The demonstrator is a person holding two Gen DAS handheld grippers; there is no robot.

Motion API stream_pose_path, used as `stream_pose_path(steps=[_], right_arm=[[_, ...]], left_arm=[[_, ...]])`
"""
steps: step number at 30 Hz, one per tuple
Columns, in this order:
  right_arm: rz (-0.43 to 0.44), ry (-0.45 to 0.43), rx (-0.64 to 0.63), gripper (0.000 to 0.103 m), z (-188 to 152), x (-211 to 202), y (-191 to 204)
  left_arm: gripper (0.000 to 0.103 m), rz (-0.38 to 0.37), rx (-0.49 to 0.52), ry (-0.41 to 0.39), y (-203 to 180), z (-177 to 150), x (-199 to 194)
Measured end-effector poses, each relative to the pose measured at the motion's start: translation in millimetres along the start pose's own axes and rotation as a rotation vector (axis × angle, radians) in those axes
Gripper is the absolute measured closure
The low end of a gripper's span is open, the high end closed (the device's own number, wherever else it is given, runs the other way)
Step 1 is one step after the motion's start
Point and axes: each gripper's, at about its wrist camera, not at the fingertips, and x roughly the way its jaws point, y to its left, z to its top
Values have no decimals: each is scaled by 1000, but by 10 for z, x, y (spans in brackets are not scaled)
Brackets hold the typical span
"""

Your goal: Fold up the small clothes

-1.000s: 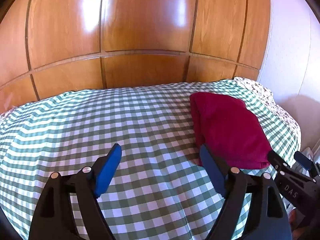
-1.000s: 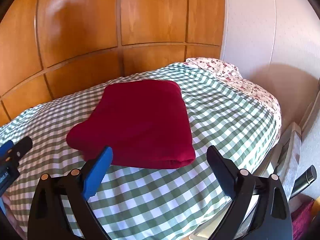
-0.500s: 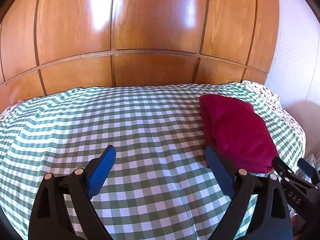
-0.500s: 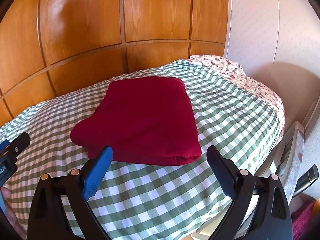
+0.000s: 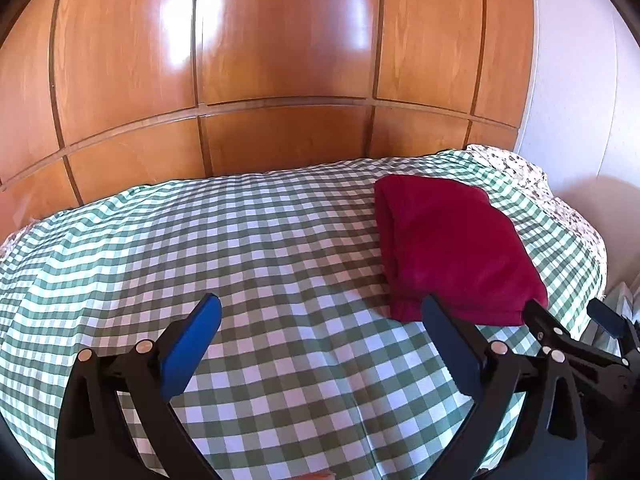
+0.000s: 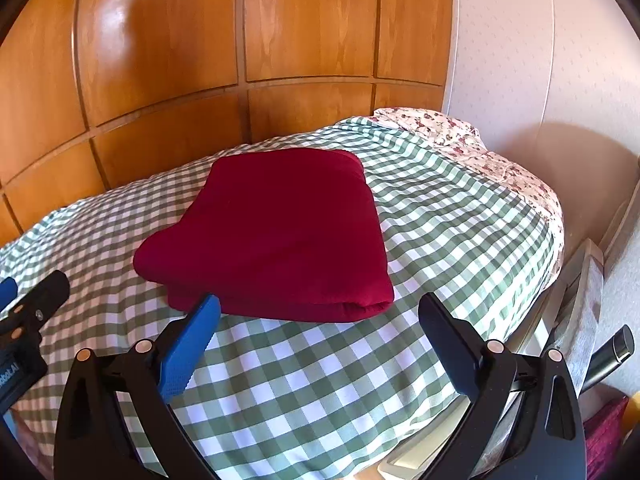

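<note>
Folded red garment (image 6: 276, 232) sitting flat on the green-and-white checked bedspread (image 6: 320, 380), over toward the right side of the bed and closer to the far edge. Neat enough: stacked layers showing along the near edge, rounded fold at the near right corner. Same garment (image 5: 456, 248) off to the right in the left wrist view, lots of bare checked bedspread (image 5: 240, 260) to its left.

Left gripper (image 5: 320, 316) wide open, nothing in it, hovering above the bedspread left of the garment. Blue pad on the left finger (image 5: 192, 344), darker right finger (image 5: 448, 344) overlapping the garment's near corner in the picture, but can't tell if actually touching.

Right gripper (image 6: 318, 316) also spread wide and holding nothing, parked just in front of the garment's near edge. Tip of its blue finger (image 6: 192, 340) lined up with the near left corner; contact or not, hard to say.

Behind the bed, glossy wooden panels (image 6: 200, 60). Floral sheet (image 6: 480, 148) poking out at the far right corner by the white wall (image 6: 540, 60). Left gripper (image 6: 24, 320) peeking in at the left edge of the right wrist view.
</note>
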Motion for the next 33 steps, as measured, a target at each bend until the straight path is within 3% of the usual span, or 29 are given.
stream_pose_path(steps=[23, 33], right_arm=[[11, -7, -23, 5, -9, 12, 33], [14, -7, -22, 5, -29, 35, 26]], left_arm=[[3, -33, -25, -22, 4, -1, -121], [3, 0, -14, -6, -5, -19, -71]])
